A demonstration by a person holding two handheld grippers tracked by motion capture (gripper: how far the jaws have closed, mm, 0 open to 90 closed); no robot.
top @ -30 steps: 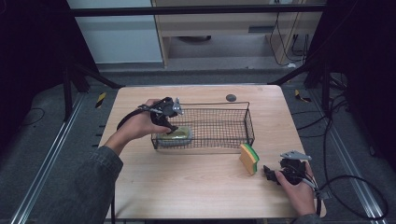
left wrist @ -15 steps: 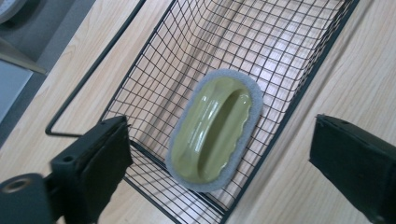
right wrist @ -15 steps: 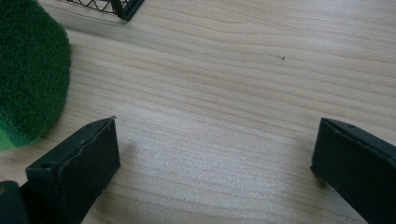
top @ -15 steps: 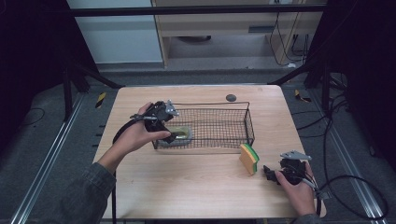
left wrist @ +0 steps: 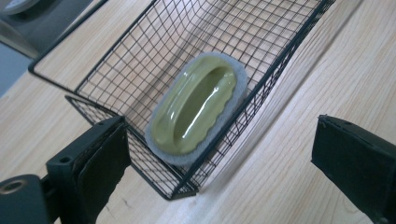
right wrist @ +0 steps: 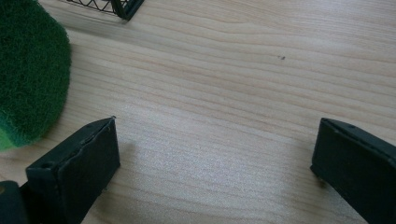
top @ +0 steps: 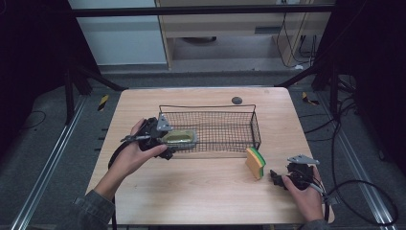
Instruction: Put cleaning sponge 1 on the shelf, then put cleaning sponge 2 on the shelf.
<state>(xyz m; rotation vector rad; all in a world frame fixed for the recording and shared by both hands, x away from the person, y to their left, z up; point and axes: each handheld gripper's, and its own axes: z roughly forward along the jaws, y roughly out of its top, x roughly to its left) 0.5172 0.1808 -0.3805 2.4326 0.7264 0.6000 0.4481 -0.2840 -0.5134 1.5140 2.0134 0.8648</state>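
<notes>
In the high view a wooden table (top: pixel 201 191) carries a black wire basket (top: pixel 249 125) set a little toward twelve o'clock of its middle, and inside the basket's nine o'clock end lies an olive-green scrubber (top: pixel 180 137) with a grey pad under it. The left gripper (top: pixel 163 143) sits at that same end, just outside the basket wall, held in the person's left hand (top: pixel 136 153). A yellow and green sponge (top: pixel 256 163) stands on edge on the table at the basket's five o'clock corner, and the right gripper (top: pixel 277 178) rests low on the table just beyond it toward four o'clock, in the right hand (top: pixel 304 191). A small dark disc (top: pixel 236 100) lies near the table's twelve o'clock edge. In the left gripper view the jaws stand wide apart with nothing between them; the scrubber (left wrist: pixel 196 108) lies inside the basket (left wrist: pixel 280 60), leaning against its corner wall, at twelve o'clock from the jaws. In the right gripper view the jaws are likewise spread wide over bare wood (right wrist: pixel 224 93), the sponge's green face (right wrist: pixel 28 74) at ten o'clock and a basket corner (right wrist: pixel 122 8) at eleven o'clock.
</notes>
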